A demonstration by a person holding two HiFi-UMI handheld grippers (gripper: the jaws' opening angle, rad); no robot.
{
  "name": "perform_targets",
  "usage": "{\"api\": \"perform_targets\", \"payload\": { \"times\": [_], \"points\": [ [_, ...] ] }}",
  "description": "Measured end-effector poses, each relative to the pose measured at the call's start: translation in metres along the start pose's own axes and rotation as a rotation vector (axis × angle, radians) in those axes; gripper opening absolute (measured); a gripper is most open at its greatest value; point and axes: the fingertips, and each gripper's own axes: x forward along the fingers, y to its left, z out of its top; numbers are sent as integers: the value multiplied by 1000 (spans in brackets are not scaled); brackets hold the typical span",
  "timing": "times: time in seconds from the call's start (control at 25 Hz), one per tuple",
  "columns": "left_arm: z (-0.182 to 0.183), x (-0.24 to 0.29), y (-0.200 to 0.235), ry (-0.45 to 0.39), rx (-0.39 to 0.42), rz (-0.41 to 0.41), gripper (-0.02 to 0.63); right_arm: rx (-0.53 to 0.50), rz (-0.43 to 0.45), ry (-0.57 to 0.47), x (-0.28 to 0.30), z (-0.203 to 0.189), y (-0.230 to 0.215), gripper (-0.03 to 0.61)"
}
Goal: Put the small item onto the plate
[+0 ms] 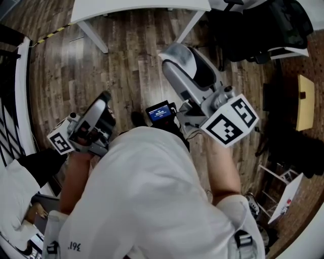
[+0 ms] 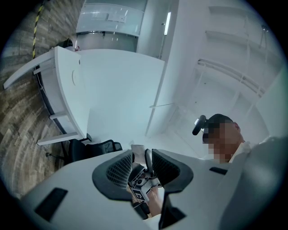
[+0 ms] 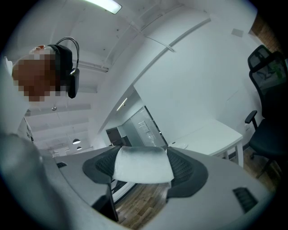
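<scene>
Right claw (image 3: 143,164) pinches the small white item (image 3: 142,167), a soft pale block filling the gap between its pads. Left claw (image 2: 141,168) is spread, holding nothing. Both are raised in front of the person's white shirt (image 1: 147,197), over a wood-plank floor (image 1: 126,60). White worktop (image 1: 136,7), black office chair (image 3: 270,112), white walls.

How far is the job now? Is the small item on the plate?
Done: the right hand-held gripper is shut on a small white item. In hand: it is held up in the air. To do: no plate shows in any view; placing remains. The left hand-held gripper is open, empty.
</scene>
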Motion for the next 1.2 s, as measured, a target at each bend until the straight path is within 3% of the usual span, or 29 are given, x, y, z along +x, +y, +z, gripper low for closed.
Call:
{"api": "perform_targets", "payload": {
  "times": [0.52, 0.72, 1.2],
  "points": [
    [43, -6, 20, -39, -26, 11, 121, -66, 13, 59, 64, -4, 0, 314],
    [59, -1, 31, -59, 5, 21, 121, -82, 55, 66, 89, -3, -10, 314],
    [162, 104, 105, -111, 41, 91, 121, -48, 124, 118, 210, 53, -126, 314]
  ]
}}
